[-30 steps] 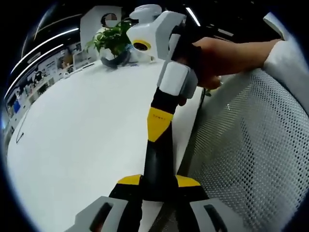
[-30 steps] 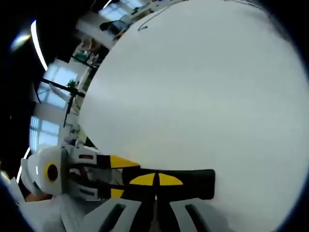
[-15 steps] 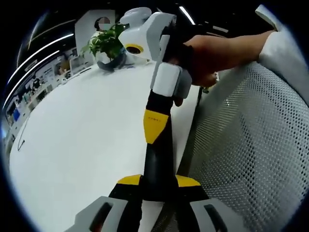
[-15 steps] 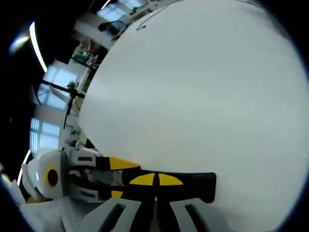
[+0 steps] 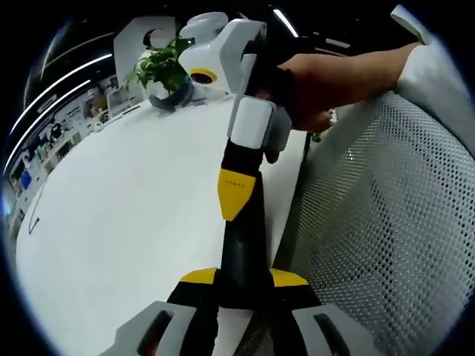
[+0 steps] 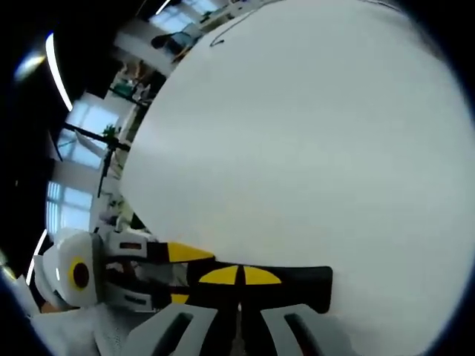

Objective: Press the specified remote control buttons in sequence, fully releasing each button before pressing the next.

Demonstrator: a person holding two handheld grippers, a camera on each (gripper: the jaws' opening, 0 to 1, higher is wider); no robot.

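Where the remote control lies cannot be told from either view. Nearest the cameras, the two tools cross. In the right gripper view, the right gripper (image 6: 240,276) has its two flat yellow tips pressed together, with only a thin seam between them. They lie over a long, matte black bar with a squared end, which is a finger of the left gripper coming in from the left side.

In the left gripper view, the left gripper (image 5: 243,278) shows a yellow tip on either side of the right tool's slim black finger. That finger covers the middle, so I cannot tell whether these jaws are apart or clamped on it. Higher up, the finger carries a pointed yellow patch, then widens into blocky, glossy white housings.

A hand (image 5: 312,85) wraps the white handle, with a pale sleeve (image 5: 438,81) behind it.

Beneath both tools spreads a smooth, plain white table (image 5: 126,222) with a curved edge. Just beside it stands a chair back (image 5: 386,237) of grey mesh, finely perforated.

At the table's far end a leafy green plant (image 5: 165,63) sits in a dark rounded pot. Long light strips (image 5: 59,81) glow overhead.
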